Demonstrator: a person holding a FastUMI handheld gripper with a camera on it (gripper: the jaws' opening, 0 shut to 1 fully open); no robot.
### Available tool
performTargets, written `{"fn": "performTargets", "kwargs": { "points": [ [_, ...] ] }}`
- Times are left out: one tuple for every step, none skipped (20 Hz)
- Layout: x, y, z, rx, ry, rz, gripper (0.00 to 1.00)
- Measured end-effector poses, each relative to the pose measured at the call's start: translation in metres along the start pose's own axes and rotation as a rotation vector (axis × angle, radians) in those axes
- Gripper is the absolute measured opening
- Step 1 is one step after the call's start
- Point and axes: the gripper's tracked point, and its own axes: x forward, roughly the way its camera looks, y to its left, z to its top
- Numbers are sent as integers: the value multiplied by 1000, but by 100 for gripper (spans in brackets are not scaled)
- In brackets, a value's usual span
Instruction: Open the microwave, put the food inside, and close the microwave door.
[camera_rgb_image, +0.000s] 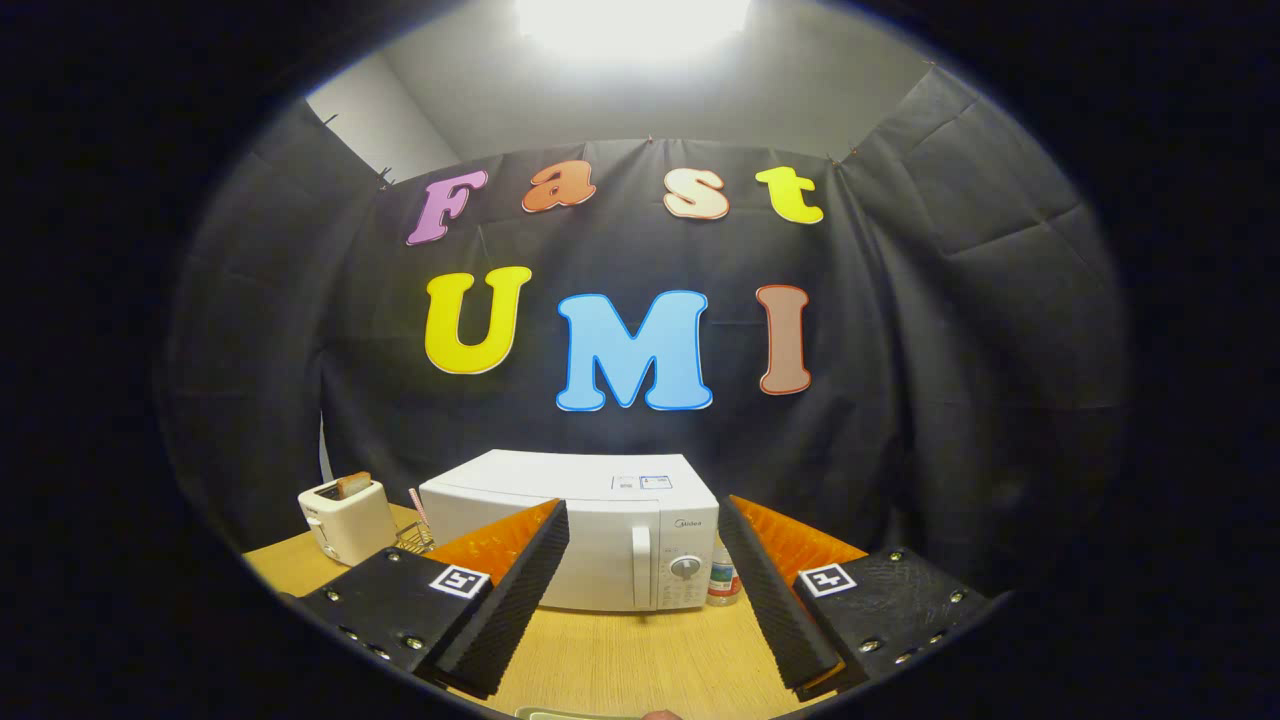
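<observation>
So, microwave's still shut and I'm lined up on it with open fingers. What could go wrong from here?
1. The handle is a slim vertical bar beside the control panel; the open gripper could hit the dial instead.
2. A small bottle stands close by the right of the microwave; drifting right might topple it.
3. The toaster and a wire rack sit left of it, limiting room for the door's swing or your approach.

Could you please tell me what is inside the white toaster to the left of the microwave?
A brown slice pokes up from the top slot of the toaster. Its lower part is hidden inside. The open gripper holds nothing.
</observation>
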Motion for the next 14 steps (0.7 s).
{"fn": "performTargets", "kwargs": {
  "points": [
    [9,2,-4,2,6,6,97],
    [17,3,-9,5,12,13,97],
    [26,5,-13,7,18,19,97],
    [34,6,-18,7,25,25,97],
    [42,6,-23,7,34,28,97],
    [49,6,-27,8,41,33,97],
    [55,6,-33,9,48,36,97],
    [62,6,-38,10,57,40,97],
    [70,5,-45,8,63,44,97],
    [76,4,-50,4,67,48,97],
    [82,3,-55,-2,67,49,97],
    [89,1,-60,-9,72,50,97],
    [96,0,-68,-15,79,53,97],
    [103,0,-74,-19,88,55,97]
  ]
}}
